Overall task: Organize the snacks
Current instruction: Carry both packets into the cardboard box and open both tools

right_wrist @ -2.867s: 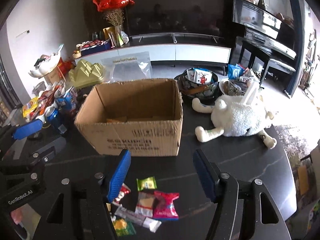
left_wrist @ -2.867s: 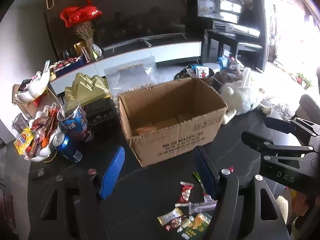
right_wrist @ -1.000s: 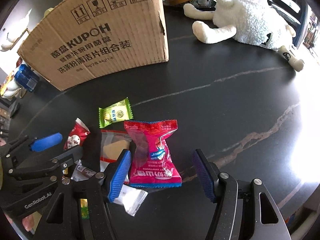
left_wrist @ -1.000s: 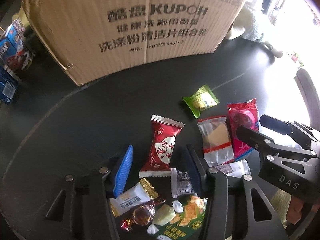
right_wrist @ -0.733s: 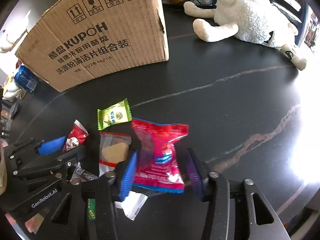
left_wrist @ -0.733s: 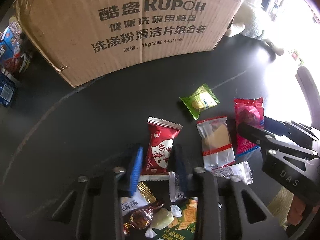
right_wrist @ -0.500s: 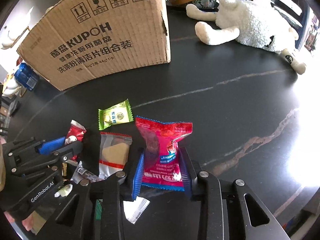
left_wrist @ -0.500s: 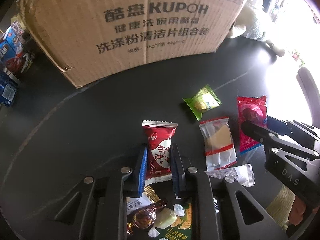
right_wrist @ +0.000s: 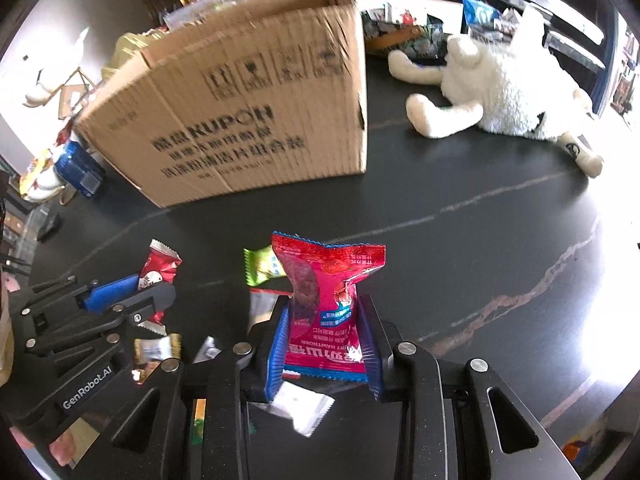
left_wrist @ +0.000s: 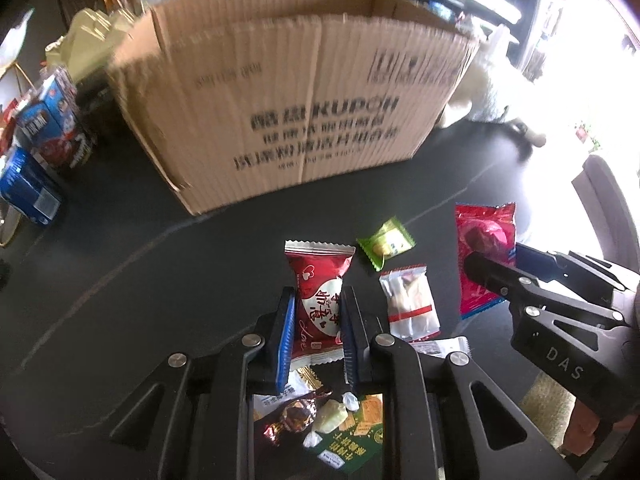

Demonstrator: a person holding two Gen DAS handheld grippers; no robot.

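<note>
we find the left gripper (left_wrist: 316,334) clamped on a red packet (left_wrist: 320,300), the right gripper (right_wrist: 325,344) on a pink packet (right_wrist: 328,300), both short of the cardboard box (left_wrist: 296,96); several snacks (left_wrist: 408,308) lie loose on the table (left_wrist: 120,264).

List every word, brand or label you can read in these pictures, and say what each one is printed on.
"KUPOH": cardboard box; the Chinese lines under it are blurred.
"GenRobot.AI": left gripper.
"DAS": right gripper.
"love": red wrapper.
Pink packet: print too small.
</note>
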